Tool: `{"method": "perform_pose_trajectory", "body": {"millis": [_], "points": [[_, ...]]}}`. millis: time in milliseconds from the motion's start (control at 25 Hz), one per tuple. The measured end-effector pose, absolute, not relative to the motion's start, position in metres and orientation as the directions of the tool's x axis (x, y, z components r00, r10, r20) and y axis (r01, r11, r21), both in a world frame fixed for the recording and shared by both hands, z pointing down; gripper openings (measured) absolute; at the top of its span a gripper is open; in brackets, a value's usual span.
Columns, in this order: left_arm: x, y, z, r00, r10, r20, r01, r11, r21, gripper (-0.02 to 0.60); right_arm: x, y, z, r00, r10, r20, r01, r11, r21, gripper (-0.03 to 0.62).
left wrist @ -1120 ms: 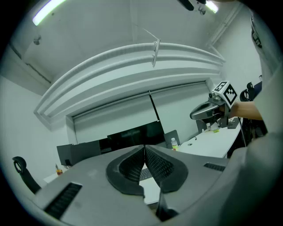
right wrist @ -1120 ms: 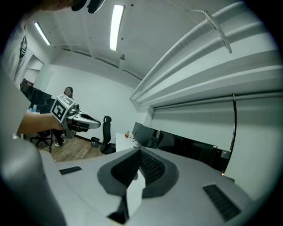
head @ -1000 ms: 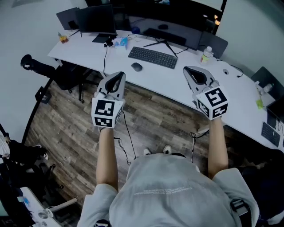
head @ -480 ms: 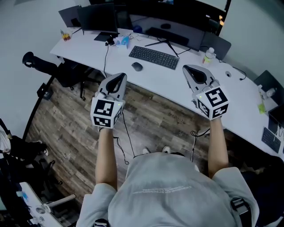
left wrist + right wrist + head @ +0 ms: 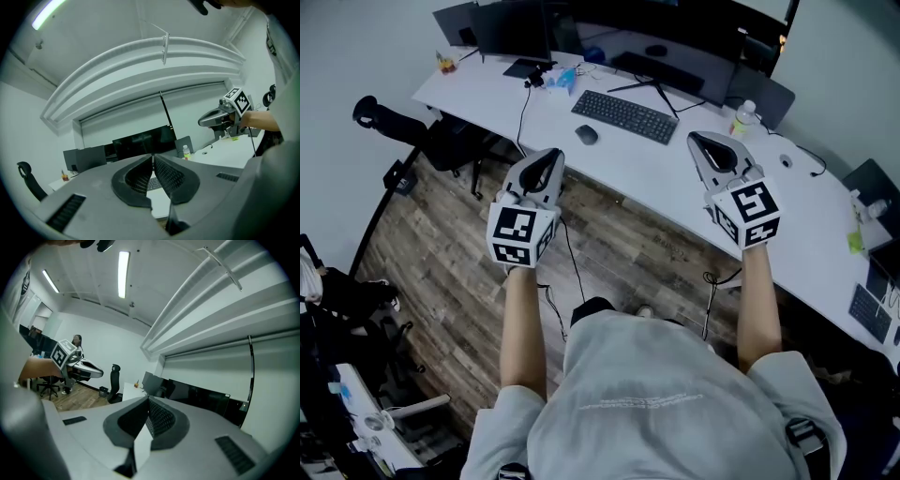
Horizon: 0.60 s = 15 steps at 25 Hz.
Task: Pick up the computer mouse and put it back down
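Now my left gripper point(image 5: 550, 159) is clenched on nothing, on the near side of the keyboard point(image 5: 623, 116), short of the white desk point(image 5: 675, 178). My right gripper point(image 5: 702, 142), also clenched and empty, is right of the keyboard. The computer mouse point(image 5: 587, 135) lies just left of the keyboard. Both grippers have edged slightly toward the keyboard since a second ago.

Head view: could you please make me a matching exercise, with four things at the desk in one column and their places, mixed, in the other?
Things:
1 computer mouse
2 keyboard
3 bottle
4 office chair

Places:
A on the floor, at the left end of the desk
B on the desk, before the monitor stand
C on the desk, beyond the right gripper
D on the desk, just left of the keyboard

Pairs: 1-D, 2-B, 3-C, 4-A
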<state>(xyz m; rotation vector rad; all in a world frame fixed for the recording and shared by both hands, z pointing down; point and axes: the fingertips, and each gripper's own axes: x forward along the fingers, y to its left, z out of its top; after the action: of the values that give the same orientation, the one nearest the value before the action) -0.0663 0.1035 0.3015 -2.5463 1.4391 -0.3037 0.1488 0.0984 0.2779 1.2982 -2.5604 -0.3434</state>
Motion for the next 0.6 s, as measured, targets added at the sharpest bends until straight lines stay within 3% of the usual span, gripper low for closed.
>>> {"method": "perform_pose_trajectory", "body": {"millis": [120,200,320,600], "points": [[-0.058,0.102,0.304,0.508,-0.858,0.079,-0.823,-0.510,-0.249,0.043,0.158,0.096,0.283,-0.574,-0.809,0.126,-0.751,0.581,0.314,0.002],[-0.053,0.100,0.305,0.503,-0.859,0.090,-0.824,-0.509,-0.249,0.152,0.163,0.096,0.285,-0.578,-0.807,0.122,-0.752,0.584,0.305,0.002],[-0.048,0.096,0.305,0.496,-0.863,0.099,-0.822,-0.503,-0.268,0.202,0.170,0.092,0.287,-0.575,-0.810,0.114,-0.756,0.579,0.304,0.002],[-0.054,0.077,0.311,0.477,-0.872,0.108,-0.834,-0.488,-0.259,0.206,0.167,0.073,0.297,-0.577,-0.807,0.125,-0.757,0.586,0.289,0.002]]}}
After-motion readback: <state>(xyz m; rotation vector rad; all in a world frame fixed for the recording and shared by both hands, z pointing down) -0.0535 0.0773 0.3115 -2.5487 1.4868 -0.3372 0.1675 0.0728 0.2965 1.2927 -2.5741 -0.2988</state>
